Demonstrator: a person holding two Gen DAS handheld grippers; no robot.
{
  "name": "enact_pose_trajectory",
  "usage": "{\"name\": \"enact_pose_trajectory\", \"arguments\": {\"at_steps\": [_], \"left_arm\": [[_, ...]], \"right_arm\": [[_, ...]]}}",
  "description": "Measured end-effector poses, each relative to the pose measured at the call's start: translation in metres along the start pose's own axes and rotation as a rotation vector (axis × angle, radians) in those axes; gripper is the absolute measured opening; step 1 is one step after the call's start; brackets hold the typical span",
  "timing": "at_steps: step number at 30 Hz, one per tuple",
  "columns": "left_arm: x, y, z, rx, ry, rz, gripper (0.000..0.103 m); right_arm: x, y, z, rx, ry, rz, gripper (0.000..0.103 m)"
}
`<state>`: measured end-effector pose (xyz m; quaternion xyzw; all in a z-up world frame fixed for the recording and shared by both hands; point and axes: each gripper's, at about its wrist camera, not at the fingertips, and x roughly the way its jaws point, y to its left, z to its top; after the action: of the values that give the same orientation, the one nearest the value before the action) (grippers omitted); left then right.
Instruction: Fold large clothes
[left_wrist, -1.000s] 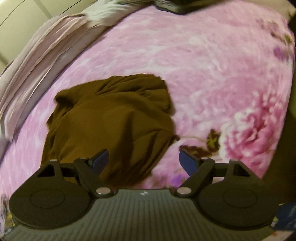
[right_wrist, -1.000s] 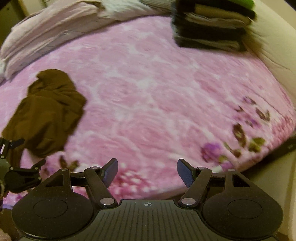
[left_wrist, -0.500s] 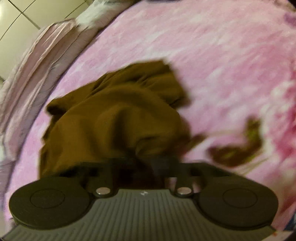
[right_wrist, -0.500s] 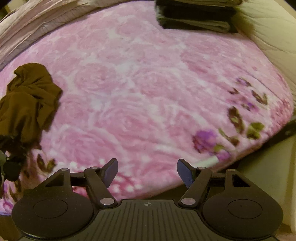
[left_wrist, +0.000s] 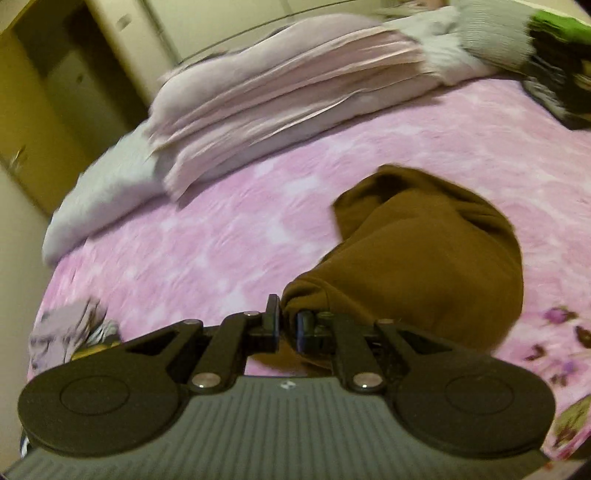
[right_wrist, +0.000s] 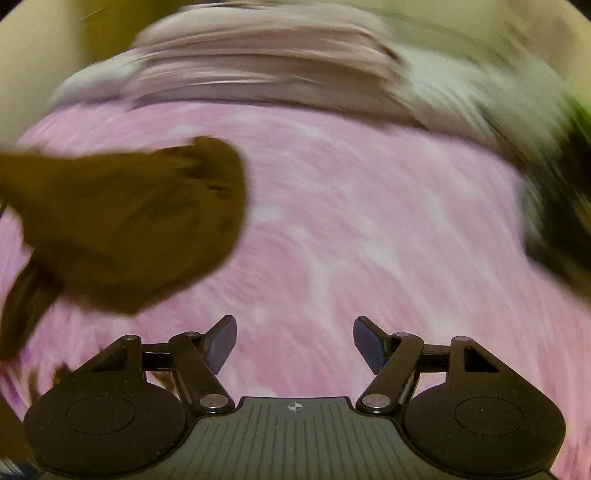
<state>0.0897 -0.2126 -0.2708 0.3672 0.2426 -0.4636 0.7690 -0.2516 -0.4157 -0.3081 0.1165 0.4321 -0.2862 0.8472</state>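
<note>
A crumpled brown garment (left_wrist: 424, 258) lies on the pink floral bedspread (left_wrist: 207, 251). My left gripper (left_wrist: 287, 325) is shut on the garment's near edge, and the cloth bunches up right at the pads. In the blurred right wrist view the same brown garment (right_wrist: 129, 221) hangs at the left, partly lifted off the bed. My right gripper (right_wrist: 294, 343) stands open over bare pink bedspread (right_wrist: 369, 240), to the right of the garment, with nothing between its fingers.
Pale pink and grey bedding (left_wrist: 288, 92) is piled along the far side of the bed. A stack of dark folded clothes (left_wrist: 557, 74) sits at the far right corner. A wall and cupboard (left_wrist: 55, 92) stand beyond the bed at the left.
My left gripper closed on the brown garment's edge, then swung and rose with it. The right gripper stayed open, rolled and swept toward the middle of the bed.
</note>
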Motion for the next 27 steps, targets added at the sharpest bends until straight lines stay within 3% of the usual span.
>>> {"name": "enact_pose_trajectory", "arguments": {"at_steps": [6, 12, 13, 15, 16, 17, 20, 27], "left_arm": [[0.027, 0.025, -0.023, -0.064, 0.052, -0.003, 0.007], [0.049, 0.037, -0.039, -0.094, 0.059, -0.006, 0.007], [0.053, 0.038, -0.042, -0.092, 0.059, -0.006, 0.007], [0.059, 0.04, -0.044, -0.089, 0.063, -0.005, 0.007], [0.06, 0.04, -0.046, -0.087, 0.063, -0.004, 0.006], [0.062, 0.04, -0.046, -0.085, 0.064, -0.003, 0.006], [0.057, 0.042, -0.046, -0.092, 0.065, 0.006, 0.006], [-0.006, 0.058, 0.001, -0.16, -0.082, 0.012, 0.005]], "right_arm": [[0.062, 0.071, -0.002, -0.547, -0.084, 0.063, 0.067], [0.129, 0.097, -0.011, -0.905, -0.174, 0.025, 0.064], [0.14, 0.1, -0.013, -0.965, -0.192, 0.004, 0.059], [0.158, 0.1, -0.017, -1.059, -0.209, -0.006, 0.037], [0.163, 0.102, -0.019, -1.095, -0.231, -0.01, 0.01], [0.167, 0.102, -0.019, -1.128, -0.239, -0.017, 0.001], [0.155, 0.097, -0.006, -1.084, -0.29, -0.041, 0.001], [0.035, 0.051, 0.09, -0.594, -0.456, -0.118, 0.0]]}}
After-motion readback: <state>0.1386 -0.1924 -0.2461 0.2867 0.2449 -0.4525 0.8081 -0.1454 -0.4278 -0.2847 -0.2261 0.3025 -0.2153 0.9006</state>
